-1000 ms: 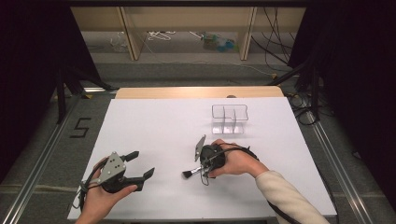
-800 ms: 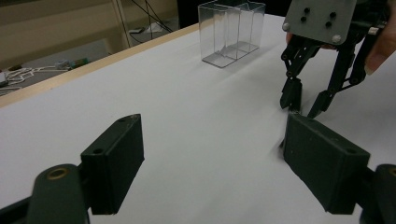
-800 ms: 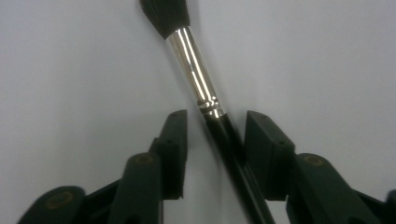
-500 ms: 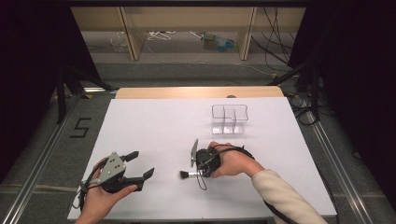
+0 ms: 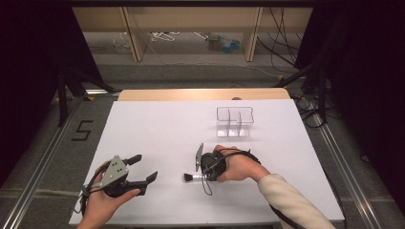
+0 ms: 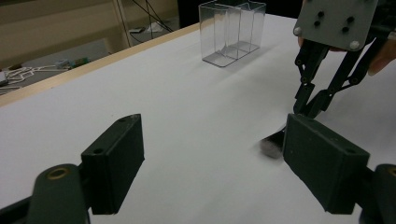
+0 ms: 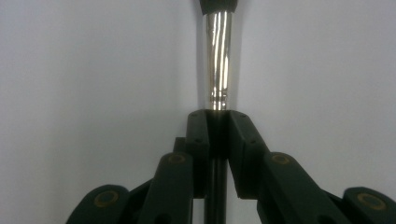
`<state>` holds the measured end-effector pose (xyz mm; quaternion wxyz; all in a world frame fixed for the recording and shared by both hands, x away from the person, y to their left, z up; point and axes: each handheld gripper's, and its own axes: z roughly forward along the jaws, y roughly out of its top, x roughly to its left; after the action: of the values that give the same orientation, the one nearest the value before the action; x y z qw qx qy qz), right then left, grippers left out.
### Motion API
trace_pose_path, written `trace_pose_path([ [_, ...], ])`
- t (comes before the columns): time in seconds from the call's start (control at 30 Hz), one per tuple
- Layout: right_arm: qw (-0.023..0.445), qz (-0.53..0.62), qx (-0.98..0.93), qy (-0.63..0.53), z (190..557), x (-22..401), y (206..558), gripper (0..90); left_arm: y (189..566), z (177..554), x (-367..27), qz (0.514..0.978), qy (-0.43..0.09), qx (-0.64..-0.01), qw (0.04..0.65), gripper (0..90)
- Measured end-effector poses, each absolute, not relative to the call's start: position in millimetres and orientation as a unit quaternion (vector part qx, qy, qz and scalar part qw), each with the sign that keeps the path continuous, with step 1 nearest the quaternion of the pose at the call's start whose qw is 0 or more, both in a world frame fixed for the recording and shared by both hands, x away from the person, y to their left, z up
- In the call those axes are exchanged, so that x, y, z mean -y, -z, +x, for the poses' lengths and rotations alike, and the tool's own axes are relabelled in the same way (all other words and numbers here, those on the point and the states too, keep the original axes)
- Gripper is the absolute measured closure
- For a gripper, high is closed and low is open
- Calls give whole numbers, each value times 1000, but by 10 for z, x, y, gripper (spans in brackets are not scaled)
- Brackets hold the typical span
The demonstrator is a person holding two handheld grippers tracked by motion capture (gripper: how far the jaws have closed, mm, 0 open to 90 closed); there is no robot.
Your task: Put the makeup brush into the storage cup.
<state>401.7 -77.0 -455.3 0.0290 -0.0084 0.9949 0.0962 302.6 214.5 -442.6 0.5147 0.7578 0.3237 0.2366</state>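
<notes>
One readable mark: a black digit "5" [image 5: 82, 130] on the grey floor, left of the tabletop [image 5: 157, 129], seen in the high view. No text, label or brand reads on the tabletop. The two gripper views give no legible text either.

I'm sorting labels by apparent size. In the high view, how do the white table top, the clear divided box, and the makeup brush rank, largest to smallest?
1. white table top, by far the largest.
2. clear divided box.
3. makeup brush, smallest; part of its handle is hidden inside the right gripper, so its full length is unsure.
</notes>
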Motion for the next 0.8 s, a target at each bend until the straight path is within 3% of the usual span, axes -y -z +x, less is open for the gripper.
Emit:
trace_pose_path([
  [0.8,38,31,-980,-191,4009,957,4345,796,4422,3027,-2161,756,-240,-325,515,209],
])
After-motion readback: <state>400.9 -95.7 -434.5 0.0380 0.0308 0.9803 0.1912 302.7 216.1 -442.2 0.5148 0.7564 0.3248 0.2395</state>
